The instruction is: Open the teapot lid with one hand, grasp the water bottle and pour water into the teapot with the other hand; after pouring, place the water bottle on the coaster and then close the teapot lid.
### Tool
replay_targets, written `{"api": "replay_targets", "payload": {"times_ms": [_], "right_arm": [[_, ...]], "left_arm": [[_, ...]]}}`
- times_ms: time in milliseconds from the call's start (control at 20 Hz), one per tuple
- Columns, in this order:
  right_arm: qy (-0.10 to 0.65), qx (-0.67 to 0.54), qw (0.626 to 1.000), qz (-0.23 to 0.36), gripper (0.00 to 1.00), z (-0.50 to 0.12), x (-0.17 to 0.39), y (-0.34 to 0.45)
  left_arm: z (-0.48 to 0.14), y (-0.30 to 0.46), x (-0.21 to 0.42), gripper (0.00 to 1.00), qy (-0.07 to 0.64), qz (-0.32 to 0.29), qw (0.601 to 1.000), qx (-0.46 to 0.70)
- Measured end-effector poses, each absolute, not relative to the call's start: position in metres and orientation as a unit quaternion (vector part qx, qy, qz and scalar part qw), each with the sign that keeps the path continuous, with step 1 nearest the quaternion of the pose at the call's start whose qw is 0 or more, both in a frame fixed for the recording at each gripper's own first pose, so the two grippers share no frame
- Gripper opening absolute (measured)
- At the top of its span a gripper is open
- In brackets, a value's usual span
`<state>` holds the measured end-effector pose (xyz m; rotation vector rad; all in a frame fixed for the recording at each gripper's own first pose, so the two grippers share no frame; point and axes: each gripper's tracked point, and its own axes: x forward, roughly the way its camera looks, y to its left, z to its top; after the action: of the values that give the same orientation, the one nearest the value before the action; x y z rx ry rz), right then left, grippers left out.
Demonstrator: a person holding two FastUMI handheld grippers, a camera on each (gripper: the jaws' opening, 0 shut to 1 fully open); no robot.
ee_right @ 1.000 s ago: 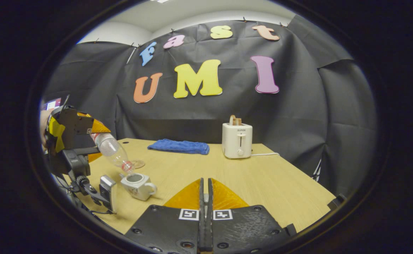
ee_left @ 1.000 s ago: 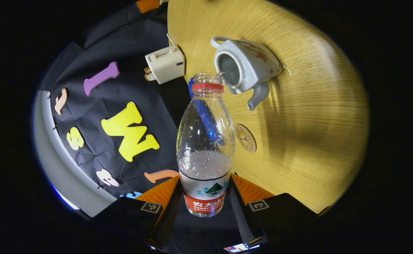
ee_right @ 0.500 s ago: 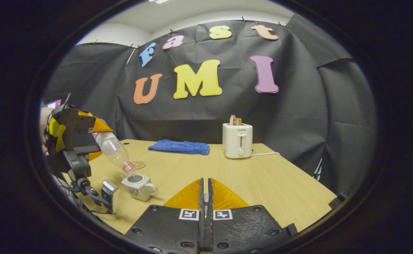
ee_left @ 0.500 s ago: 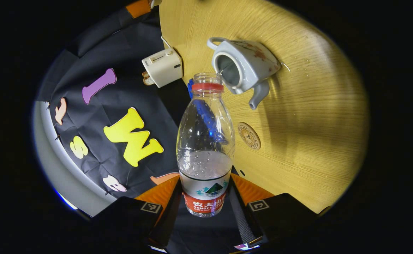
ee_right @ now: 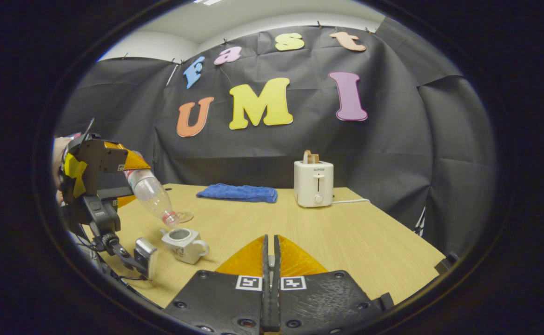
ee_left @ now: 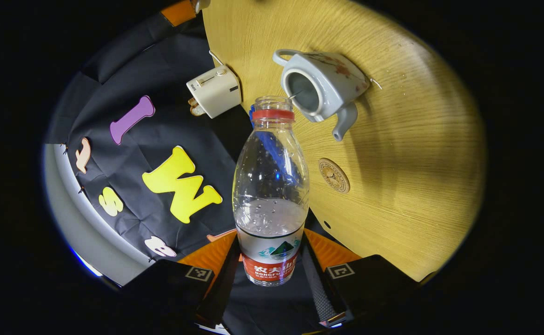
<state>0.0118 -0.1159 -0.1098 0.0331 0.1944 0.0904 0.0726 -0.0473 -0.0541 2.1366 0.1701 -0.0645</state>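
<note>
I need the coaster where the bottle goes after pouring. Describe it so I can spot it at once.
Start at the wooden table in the left gripper view and find the white teapot with its lid off. Just past the tip of its spout, towards the tilted water bottle, the coaster lies flat on the wood. It is the only small round disc there, tan with a dark ring pattern.

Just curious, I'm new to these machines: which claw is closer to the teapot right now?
Left. The left claw holds the bottle tilted just above the teapot; the right claw is farther off, at the table's near side.
</note>
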Motion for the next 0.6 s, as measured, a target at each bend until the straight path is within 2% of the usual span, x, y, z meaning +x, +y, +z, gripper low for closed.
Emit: {"api": "replay_targets", "payload": {"times_ms": [400,600], "right_arm": [[0.097,0.015,0.994,0.047,0.00,-0.1094,0.0122,-0.1134],[0.098,0.015,0.994,0.048,0.00,-0.1080,0.0108,-0.1111]], "left_arm": [[-0.0530,-0.0465,0.0741,0.74,0.063,-0.025,0.484,0.873],[-0.0576,-0.0420,0.0767,0.74,0.051,-0.021,0.518,0.853]]}}
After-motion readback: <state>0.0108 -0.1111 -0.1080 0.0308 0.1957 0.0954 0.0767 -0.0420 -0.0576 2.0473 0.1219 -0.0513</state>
